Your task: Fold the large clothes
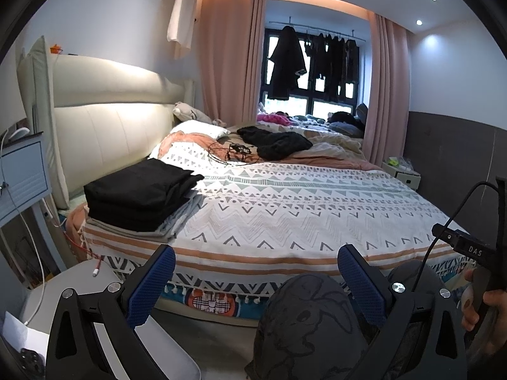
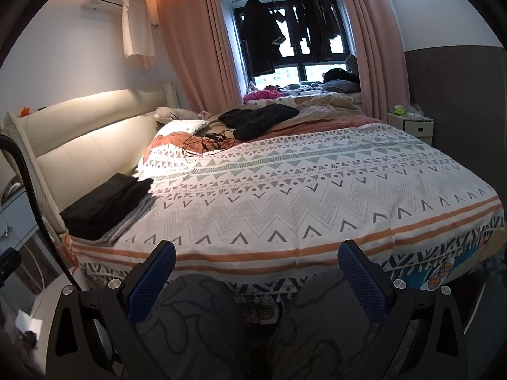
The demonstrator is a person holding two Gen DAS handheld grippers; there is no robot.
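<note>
A stack of folded black clothes rests on grey folded cloth at the bed's near left corner, by the headboard. A loose black garment lies crumpled at the bed's far side. My left gripper is open in front of the bed's near edge, above a person's knees, holding nothing. My right gripper is open too and empty, at the same edge. In the left wrist view a hand holds the right gripper's body at the right border.
The bed carries a patterned white blanket. A tangle of black cables lies near the pillows. A white nightstand stands left, a small drawer unit far right. Dark clothes hang at the window.
</note>
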